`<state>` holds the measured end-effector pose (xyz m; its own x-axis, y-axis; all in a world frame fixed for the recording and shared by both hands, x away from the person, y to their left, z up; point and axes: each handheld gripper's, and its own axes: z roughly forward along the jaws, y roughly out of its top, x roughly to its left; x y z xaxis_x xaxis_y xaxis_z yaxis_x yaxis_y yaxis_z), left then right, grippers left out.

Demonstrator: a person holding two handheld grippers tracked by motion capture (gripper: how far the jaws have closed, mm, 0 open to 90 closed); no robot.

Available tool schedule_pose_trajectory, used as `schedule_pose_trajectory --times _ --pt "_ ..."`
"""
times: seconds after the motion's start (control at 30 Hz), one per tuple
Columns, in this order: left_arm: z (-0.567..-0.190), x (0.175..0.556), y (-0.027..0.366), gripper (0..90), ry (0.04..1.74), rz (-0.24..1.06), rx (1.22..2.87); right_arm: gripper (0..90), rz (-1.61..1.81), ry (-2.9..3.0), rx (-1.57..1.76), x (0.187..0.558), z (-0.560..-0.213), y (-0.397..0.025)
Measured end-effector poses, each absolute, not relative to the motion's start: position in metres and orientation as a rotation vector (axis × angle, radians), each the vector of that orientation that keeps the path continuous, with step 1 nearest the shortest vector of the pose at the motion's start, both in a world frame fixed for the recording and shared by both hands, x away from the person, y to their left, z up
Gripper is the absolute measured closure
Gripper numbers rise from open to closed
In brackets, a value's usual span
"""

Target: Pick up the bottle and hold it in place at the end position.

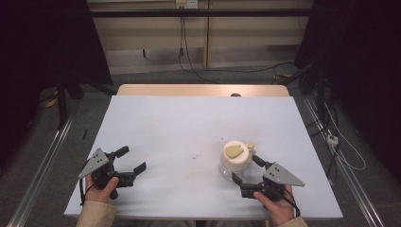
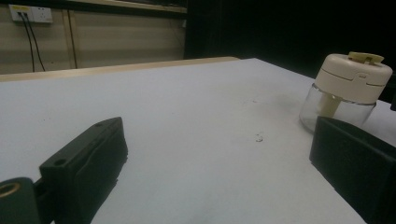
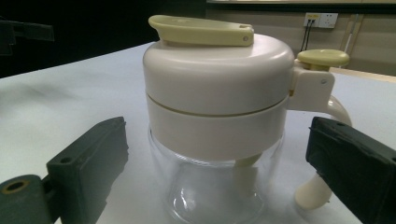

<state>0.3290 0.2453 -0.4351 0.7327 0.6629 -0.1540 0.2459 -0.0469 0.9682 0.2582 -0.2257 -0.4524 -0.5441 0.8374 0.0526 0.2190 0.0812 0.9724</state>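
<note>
Behind right gripper (image 3: 219, 154), jar (image 3: 217, 116) base cut off

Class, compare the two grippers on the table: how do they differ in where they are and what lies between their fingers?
1. The right gripper has its open fingers on either side of the jar; the left gripper has only bare table between its fingers.
2. The right gripper sits close to the jar; the left gripper is far from it, across the table.

Both are open, hand-held and low near the table's front edge.

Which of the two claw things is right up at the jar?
The right gripper. Its open jaws sit on either side of the jar, while the left gripper rests far off across the table, jaws open around nothing.
</note>
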Motion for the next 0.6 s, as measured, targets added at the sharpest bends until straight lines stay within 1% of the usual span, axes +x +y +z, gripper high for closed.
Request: schedule_pose_trajectory --times 0.6 --pt "-0.4346 0.3284 0.2442 3.4 0.74 0.397 1.624 5.3 1.466 1.851 1.039 0.2651 -0.4543 -0.2156"
